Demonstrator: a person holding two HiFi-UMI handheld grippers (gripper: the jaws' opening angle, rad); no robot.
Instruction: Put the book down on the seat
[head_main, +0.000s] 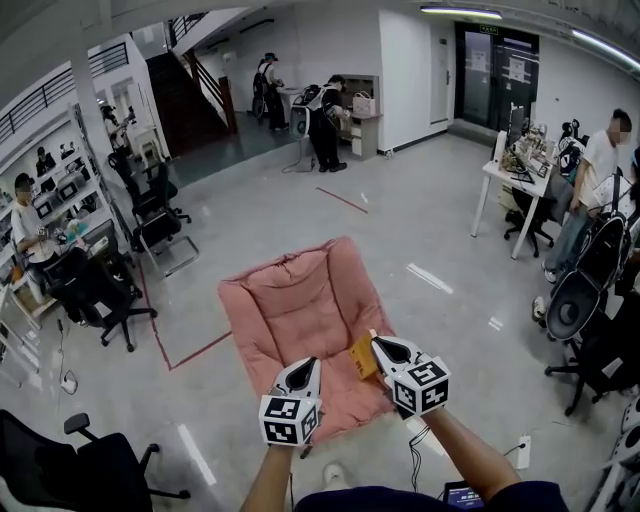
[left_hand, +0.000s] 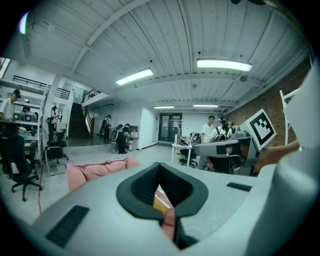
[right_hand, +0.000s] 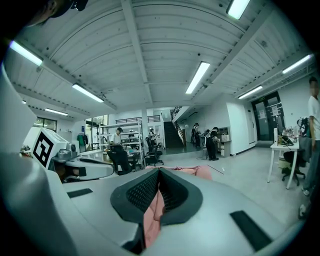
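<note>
book (head_main: 362, 358): perhaps half hidden behind right gripper (head_main: 380, 345) | seat (head_main: 300, 310) front edge: behind left gripper (head_main: 306, 368)

We find no words, brands or numbers that can be read. The cube on the left gripper (head_main: 310, 362) and the cube on the right gripper (head_main: 380, 345) bear only black-and-white square marker patterns, not letters. Just above the dark double door (head_main: 497, 75) sits a small green sign (head_main: 487, 30), too small for us to read. The pale sheets (head_main: 518, 68) stuck on that door are equally illegible.
</note>
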